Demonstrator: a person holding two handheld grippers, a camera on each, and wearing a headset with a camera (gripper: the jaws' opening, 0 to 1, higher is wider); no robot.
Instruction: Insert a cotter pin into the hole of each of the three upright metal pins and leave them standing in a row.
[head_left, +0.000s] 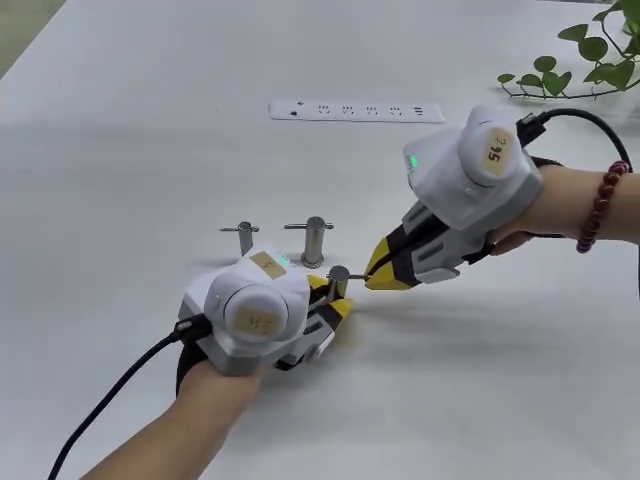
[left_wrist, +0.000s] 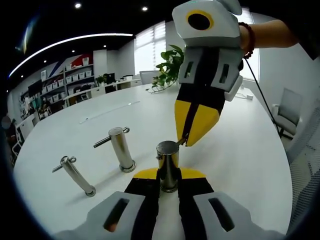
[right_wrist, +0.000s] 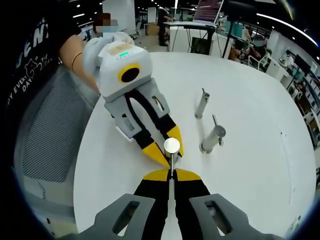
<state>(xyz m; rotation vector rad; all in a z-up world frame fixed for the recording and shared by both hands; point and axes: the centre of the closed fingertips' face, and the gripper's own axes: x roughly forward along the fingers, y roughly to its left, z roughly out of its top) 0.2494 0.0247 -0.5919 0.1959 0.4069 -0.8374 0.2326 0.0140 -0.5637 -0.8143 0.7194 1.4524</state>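
Two upright metal pins (head_left: 245, 238) (head_left: 314, 241) stand side by side on the white table, each with a cotter pin through its top. A third metal pin (head_left: 338, 274) (left_wrist: 168, 162) stands in front of them, and my left gripper (head_left: 335, 300) (left_wrist: 167, 176) is shut on its shaft. From the right, my right gripper (head_left: 372, 277) (right_wrist: 171, 173) is shut on a thin cotter pin (right_wrist: 171, 164) (left_wrist: 183, 139) whose tip meets the top of that third pin (right_wrist: 172, 145). Whether the tip is inside the hole I cannot tell.
A white power strip (head_left: 358, 110) lies farther back on the table. A green plant (head_left: 580, 60) trails in at the far right corner. A black cable (head_left: 110, 395) runs back from the left gripper toward the near edge.
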